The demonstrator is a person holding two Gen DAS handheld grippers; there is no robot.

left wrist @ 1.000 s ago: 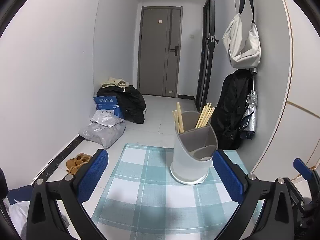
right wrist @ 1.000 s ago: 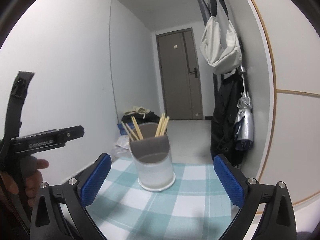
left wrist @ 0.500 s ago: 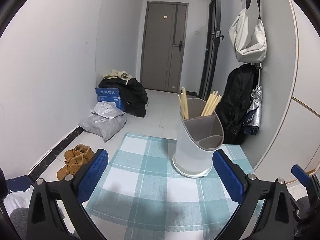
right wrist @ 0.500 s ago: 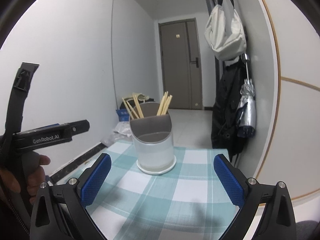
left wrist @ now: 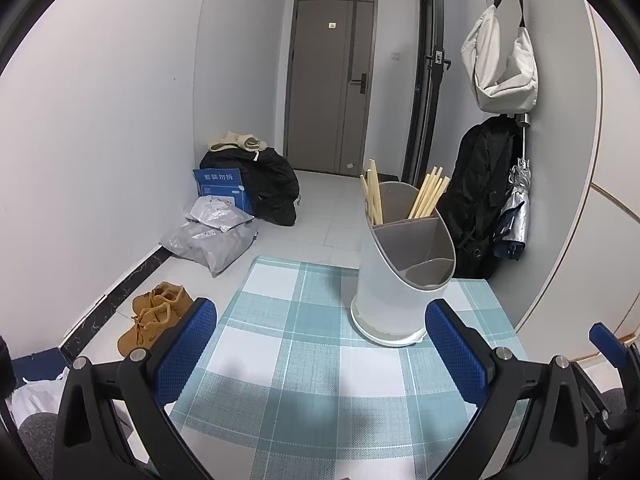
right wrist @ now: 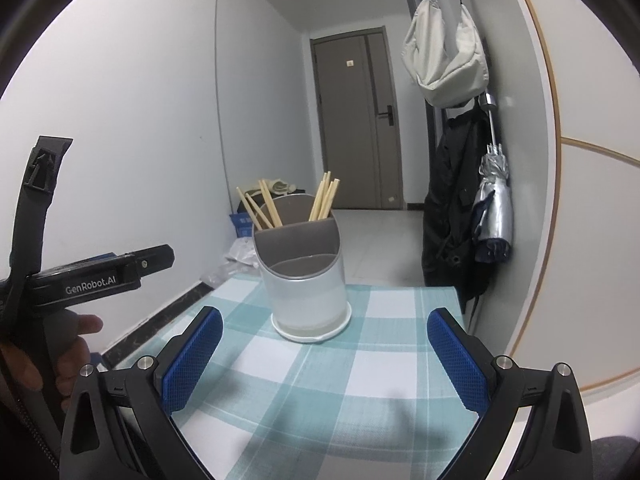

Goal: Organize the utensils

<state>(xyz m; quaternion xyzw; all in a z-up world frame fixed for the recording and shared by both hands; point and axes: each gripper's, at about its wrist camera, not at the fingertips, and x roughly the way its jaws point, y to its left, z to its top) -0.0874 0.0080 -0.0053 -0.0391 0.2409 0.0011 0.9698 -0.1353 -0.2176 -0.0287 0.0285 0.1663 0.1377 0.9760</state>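
Left gripper [left wrist: 320, 344] with blue ribbed pads spread wide apart, holding nothing, hovering above the teal-and-white checked tablecloth [left wrist: 296, 360]. Right gripper [right wrist: 324, 352] likewise spread wide and empty over the same cloth.

White plastic utensil holder with grey slanted divided insert [left wrist: 400, 280] standing upright on the cloth at 1 o'clock in the left view, at 12 o'clock in the right view [right wrist: 306, 280]. 2 bundles of pale wooden chopsticks [left wrist: 426, 196] leaning out of the 2 rear compartments; front compartments apparently empty. Holder apart from both sets of pads.

At 9 o'clock in the right view, the black handle of the other tool, marked GenRobot.AI [right wrist: 92, 276], gripped by a hand [right wrist: 36, 364].

On the floor at 9 o'clock in the left view, tan shoes [left wrist: 154, 316]; at 10 o'clock, grey plastic bags [left wrist: 212, 236]. At 2 o'clock, white bag [left wrist: 500, 64] hanging on the wall.
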